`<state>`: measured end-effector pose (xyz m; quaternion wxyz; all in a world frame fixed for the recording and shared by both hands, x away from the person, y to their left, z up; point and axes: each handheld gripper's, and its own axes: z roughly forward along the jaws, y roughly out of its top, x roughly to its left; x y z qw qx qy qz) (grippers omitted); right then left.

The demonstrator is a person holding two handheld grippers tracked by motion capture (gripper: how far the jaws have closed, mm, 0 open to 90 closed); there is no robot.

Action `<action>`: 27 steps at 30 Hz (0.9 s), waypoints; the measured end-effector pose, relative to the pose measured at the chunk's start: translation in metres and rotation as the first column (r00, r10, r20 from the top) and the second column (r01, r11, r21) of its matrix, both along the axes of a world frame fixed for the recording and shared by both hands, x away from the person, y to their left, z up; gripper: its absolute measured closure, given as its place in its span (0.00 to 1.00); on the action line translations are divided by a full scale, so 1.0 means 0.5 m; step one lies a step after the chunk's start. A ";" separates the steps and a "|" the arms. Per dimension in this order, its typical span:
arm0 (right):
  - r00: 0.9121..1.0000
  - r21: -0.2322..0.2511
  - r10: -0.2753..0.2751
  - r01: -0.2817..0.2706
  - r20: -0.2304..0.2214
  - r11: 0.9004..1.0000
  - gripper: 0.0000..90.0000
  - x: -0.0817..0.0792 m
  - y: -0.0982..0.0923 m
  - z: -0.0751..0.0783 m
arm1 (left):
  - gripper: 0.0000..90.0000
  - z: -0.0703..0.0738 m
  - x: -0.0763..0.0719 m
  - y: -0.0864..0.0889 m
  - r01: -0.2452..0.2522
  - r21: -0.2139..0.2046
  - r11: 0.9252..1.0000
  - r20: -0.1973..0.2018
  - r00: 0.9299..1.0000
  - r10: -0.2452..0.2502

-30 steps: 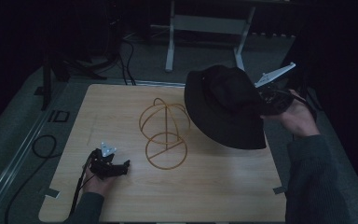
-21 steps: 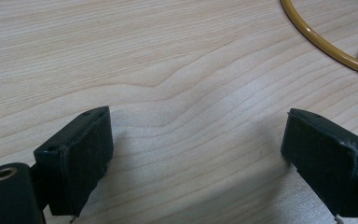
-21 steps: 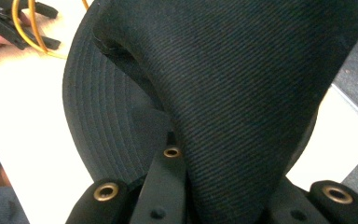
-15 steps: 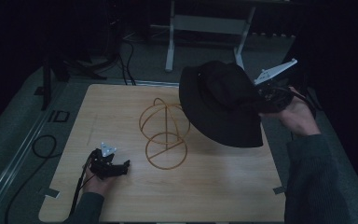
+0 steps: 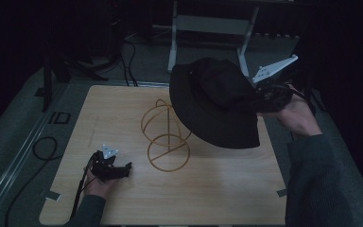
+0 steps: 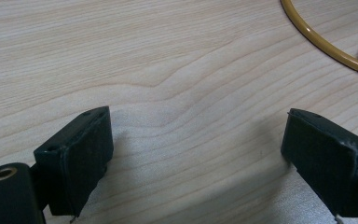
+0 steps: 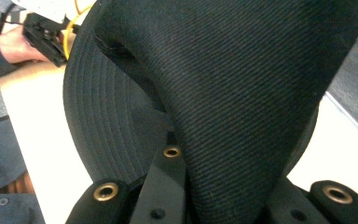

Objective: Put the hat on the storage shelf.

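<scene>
The black twill bucket hat (image 5: 215, 101) hangs in the air over the table's far right part, and it has drifted left, closer to the gold wire hat stand (image 5: 165, 137) mid-table — a placement looks likely. The right gripper (image 5: 260, 101) pinches the ridged fabric tight, jaws closed on the crown. Stitched rings circle the brim. Near the table's front-left corner, the left gripper (image 5: 123, 169) rests on pale grained wood (image 6: 177, 70), jaws spread wide, empty.

The hat (image 5: 215, 101) covers the wire stand's (image 5: 166, 142) upper right side and the right gripper's (image 5: 260, 101) jaw tips. In the left gripper view, the stand's ring (image 6: 328, 44) runs off the right edge.
</scene>
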<state>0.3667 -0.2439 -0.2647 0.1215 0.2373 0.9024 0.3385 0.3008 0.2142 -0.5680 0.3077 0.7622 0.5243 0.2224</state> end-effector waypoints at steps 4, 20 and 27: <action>1.000 0.010 0.013 -0.013 -0.001 1.000 0.98 0.000 0.012 0.004 | 0.10 0.000 0.000 0.000 -0.001 -0.001 1.000 0.002 1.000 0.001; 0.995 -0.019 0.101 -0.102 -0.026 0.995 0.97 0.010 0.113 0.004 | 0.10 0.000 0.000 0.000 0.000 0.000 1.000 0.002 1.000 0.000; 0.989 -0.028 0.138 -0.139 -0.045 0.990 0.97 0.017 0.156 -0.015 | 0.10 0.000 0.000 0.000 -0.001 -0.002 1.000 0.003 1.000 0.001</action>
